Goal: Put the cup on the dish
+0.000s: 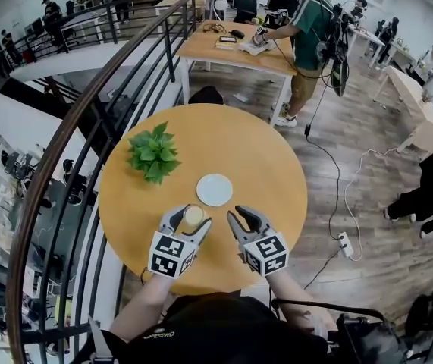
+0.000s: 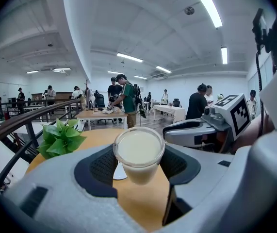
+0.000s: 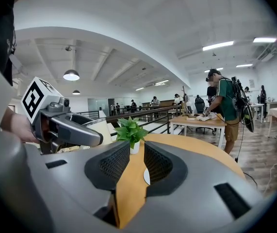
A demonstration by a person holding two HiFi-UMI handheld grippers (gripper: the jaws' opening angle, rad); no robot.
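Left tongs [image 1: 193, 217] closed on the cup [image 2: 138, 152], pads against both its sides. Right tongs [image 1: 238, 213] just beside them, jaws apart, nothing between. Both point forward, tilted slightly down, forearms side by side.

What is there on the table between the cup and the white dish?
Nothing. In the head view, only a short stretch of bare wooden table separates the cup from the dish.

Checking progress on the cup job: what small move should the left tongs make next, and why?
Probably ease the left tongs forward and slightly right: they grip the cup, and the dish lies just beyond, bare.
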